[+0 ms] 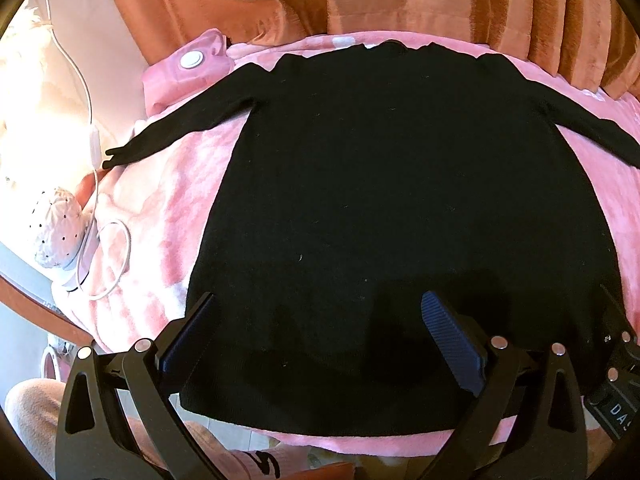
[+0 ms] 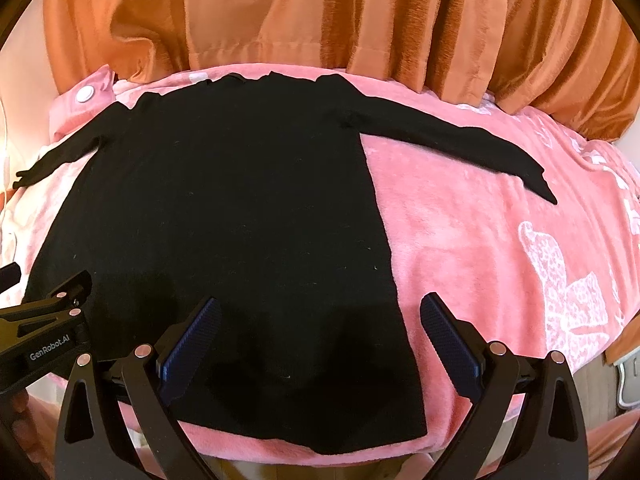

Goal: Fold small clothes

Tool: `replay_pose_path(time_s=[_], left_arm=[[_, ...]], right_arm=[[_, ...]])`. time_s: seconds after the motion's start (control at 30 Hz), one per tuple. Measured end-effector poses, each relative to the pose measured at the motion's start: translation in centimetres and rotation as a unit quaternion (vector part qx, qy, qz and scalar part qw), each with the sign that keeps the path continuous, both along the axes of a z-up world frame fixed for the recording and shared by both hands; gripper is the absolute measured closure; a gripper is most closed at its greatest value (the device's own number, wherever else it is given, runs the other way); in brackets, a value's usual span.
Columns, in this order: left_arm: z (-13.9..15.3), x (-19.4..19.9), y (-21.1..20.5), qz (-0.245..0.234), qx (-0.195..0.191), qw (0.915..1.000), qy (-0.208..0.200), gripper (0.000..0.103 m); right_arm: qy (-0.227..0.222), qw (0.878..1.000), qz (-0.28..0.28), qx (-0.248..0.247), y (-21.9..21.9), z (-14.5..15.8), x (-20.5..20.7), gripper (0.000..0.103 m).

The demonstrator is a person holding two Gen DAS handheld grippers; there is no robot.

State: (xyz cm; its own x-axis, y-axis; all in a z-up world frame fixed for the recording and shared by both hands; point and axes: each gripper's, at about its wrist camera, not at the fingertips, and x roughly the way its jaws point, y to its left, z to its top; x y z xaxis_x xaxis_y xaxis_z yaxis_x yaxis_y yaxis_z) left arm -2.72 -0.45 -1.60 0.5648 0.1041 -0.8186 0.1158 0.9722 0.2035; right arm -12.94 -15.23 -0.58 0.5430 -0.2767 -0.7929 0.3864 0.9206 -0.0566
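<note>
Ahead of the left gripper (image 1: 320,332), whose jaws are spread and empty over the hem, the black sweater (image 1: 400,200) lies flat and unfolded, sleeves out to both sides, so by my reading every fold is left to make. The right gripper (image 2: 320,332) hangs equally wide over its near right corner. The matte, lint-flecked knit rests on a plush pink blanket (image 2: 480,240) before pleated orange curtains (image 2: 320,12).

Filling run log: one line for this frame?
stage: pre-fold | black sweater flat on pink blanket | left gripper open | right gripper open
</note>
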Motion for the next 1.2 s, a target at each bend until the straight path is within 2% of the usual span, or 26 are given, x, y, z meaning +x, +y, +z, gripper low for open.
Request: replay_pose_path(time_s=[0.3,0.6,0.8,1.2], left_arm=[[-0.16,0.0,0.23,0.002,0.0,1.0,0.003,0.005],[-0.23,0.09,0.18,0.001,0.001,1.0,0.005,0.005],[-0.24,0.08,0.17,0.0,0.001,1.0,0.004,0.005],[-0.19,0.19,0.18,-0.002,0.001,1.0,0.003,0.005]], right_arm=[[0.001,1.0,0.005,-0.004,0.41,-0.01,0.33,0.005],[-0.02,1.0,0.005,0.011,0.35,0.1,0.17,0.005],[0.001,1.0,0.005,0.006,0.41,-0.03,0.3,0.005],[-0.004,1.0,0.005,0.013,0.38,0.08,0.29,0.005]])
